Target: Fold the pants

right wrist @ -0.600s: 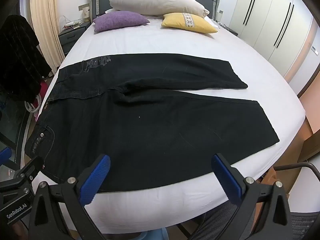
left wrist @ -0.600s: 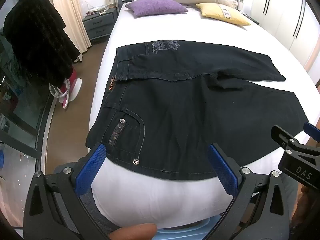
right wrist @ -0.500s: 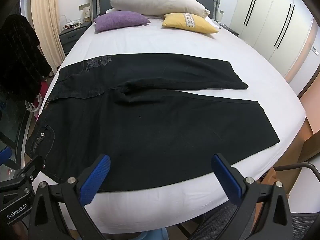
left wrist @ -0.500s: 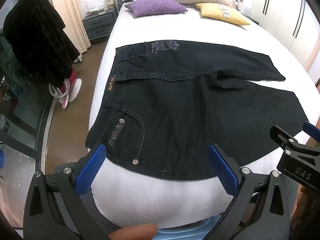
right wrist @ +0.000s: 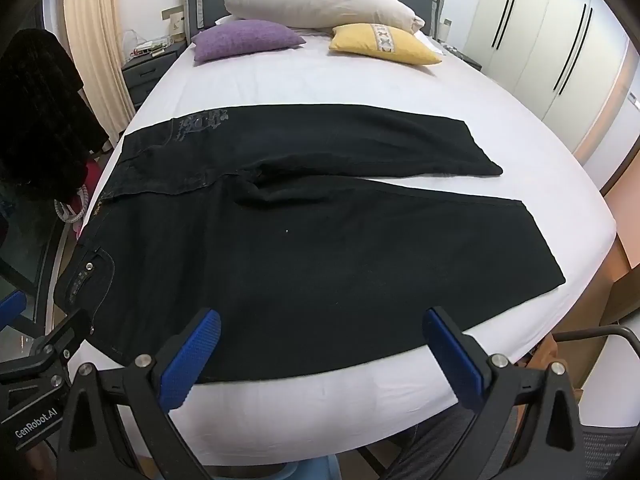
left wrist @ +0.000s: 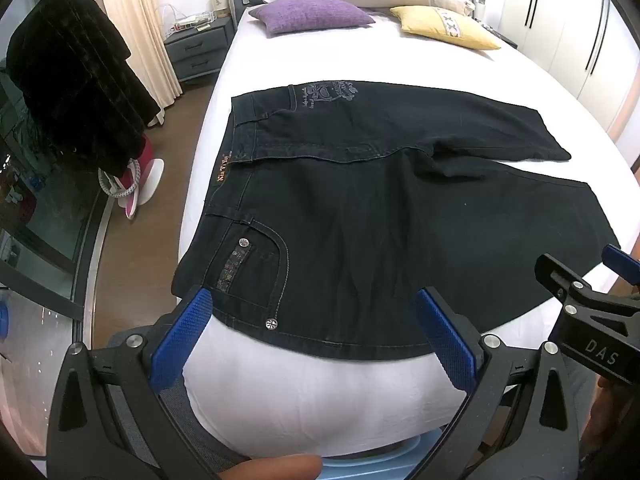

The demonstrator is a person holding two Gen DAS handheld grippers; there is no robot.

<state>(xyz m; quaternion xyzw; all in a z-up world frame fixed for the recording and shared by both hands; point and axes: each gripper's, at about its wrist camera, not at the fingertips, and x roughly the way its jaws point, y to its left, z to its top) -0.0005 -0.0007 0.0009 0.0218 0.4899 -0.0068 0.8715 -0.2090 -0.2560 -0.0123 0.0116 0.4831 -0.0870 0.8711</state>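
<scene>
Black jeans point(left wrist: 360, 216) lie spread flat across the white bed point(left wrist: 320, 392), waistband at the left, both legs running right and apart; they also show in the right wrist view point(right wrist: 320, 248). My left gripper point(left wrist: 316, 332) is open and empty, hovering at the near bed edge by the pocket point(left wrist: 256, 268) and waist corner. My right gripper point(right wrist: 320, 348) is open and empty, at the near edge over the near leg. Each gripper shows at the edge of the other's view: the right one point(left wrist: 588, 304), the left one point(right wrist: 40, 364).
A purple cushion point(right wrist: 244, 38), a yellow cushion point(right wrist: 384, 44) and a large white pillow point(right wrist: 316, 0) lie at the headboard. A dark garment point(left wrist: 72, 80) hangs left of the bed, with a nightstand point(left wrist: 196, 54) behind. Wardrobe doors point(right wrist: 552, 40) stand at the right.
Both grippers have held nearly still; the view shifts only slightly. The jeans have not moved.
</scene>
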